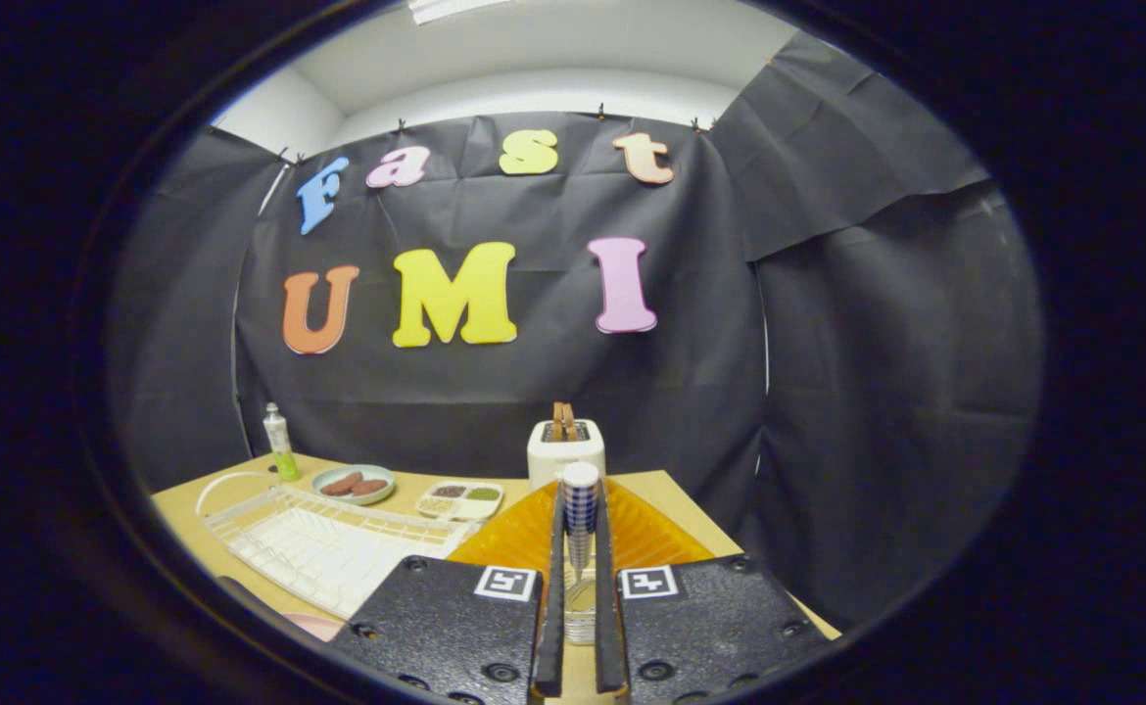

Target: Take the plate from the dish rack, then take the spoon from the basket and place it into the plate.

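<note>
Between my tongs (580,548) sits the spoon (580,509), handle up, both fingers pressed on it. Left on the tabletop (186,514) lies the rack (328,543); under the spoon, the plate (632,534); beyond, a toaster (565,450).

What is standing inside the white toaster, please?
Two brown slices stick up from the slots of the white toaster, beyond the gripper, whose fingers are shut on a checked-handled spoon. Their lower parts are hidden inside the toaster.
</note>
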A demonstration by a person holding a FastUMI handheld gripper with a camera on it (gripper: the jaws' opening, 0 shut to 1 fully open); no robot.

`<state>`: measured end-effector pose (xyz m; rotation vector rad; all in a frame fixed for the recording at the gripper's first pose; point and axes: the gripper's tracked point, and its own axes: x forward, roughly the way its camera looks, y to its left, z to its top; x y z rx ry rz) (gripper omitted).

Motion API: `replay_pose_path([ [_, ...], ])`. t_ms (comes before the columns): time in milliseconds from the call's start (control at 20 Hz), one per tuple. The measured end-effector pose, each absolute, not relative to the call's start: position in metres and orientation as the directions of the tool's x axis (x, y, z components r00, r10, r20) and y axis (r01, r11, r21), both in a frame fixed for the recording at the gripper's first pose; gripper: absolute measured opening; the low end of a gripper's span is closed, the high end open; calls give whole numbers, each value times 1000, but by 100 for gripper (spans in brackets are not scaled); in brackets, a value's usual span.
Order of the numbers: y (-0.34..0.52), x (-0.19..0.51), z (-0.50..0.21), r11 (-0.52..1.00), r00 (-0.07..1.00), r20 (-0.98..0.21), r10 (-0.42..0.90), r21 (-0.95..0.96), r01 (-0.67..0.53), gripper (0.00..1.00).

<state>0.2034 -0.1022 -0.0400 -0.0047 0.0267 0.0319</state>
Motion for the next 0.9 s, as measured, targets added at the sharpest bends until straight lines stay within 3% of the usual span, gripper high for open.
replay_pose_path([
  [300,-46,147,-37,992,992,-9,128,-2,-128,18],
  [900,120,76,-164,912,889,-218,403,16,-409,18],
])
